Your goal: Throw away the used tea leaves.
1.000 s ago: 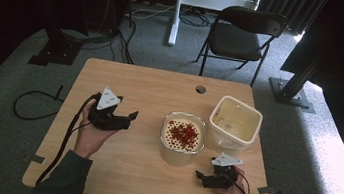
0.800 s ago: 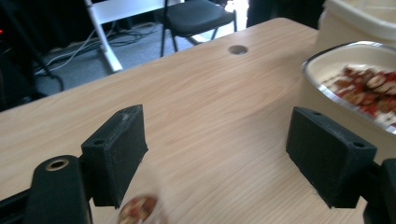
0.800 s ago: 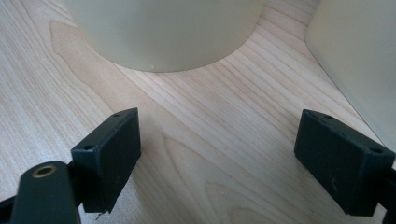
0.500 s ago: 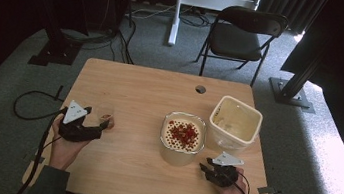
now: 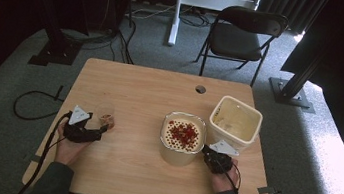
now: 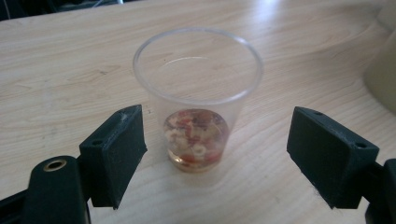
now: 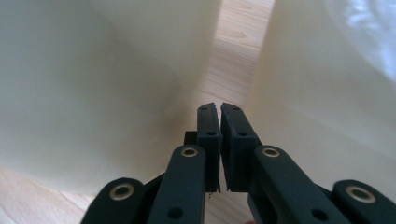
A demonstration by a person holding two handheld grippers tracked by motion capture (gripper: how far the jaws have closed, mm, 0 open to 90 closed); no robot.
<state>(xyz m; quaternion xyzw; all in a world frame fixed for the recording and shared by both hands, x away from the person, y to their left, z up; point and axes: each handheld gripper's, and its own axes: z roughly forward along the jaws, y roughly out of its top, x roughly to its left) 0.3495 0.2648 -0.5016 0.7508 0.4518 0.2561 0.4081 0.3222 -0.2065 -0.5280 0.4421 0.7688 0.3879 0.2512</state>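
Left hand-held gripper (image 6: 215, 154) wide open around a clear cup (image 6: 198, 98), seemingly poised to grasp; right hand-held gripper (image 7: 219, 116) closed, empty.

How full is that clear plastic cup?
Nearly empty: the cup stands upright with a thin layer of reddish bits at its bottom.

L gripper (image 5: 100, 131) moved from near the perforated tub (image 5: 182, 138) out to the table's left edge w/ the clear cup (image 5: 106, 116); cup now stands on the wood well left of the tub, jaws spread either side, not touching. R gripper (image 5: 204, 152) edged fwd, jaws together, right beside the tub.
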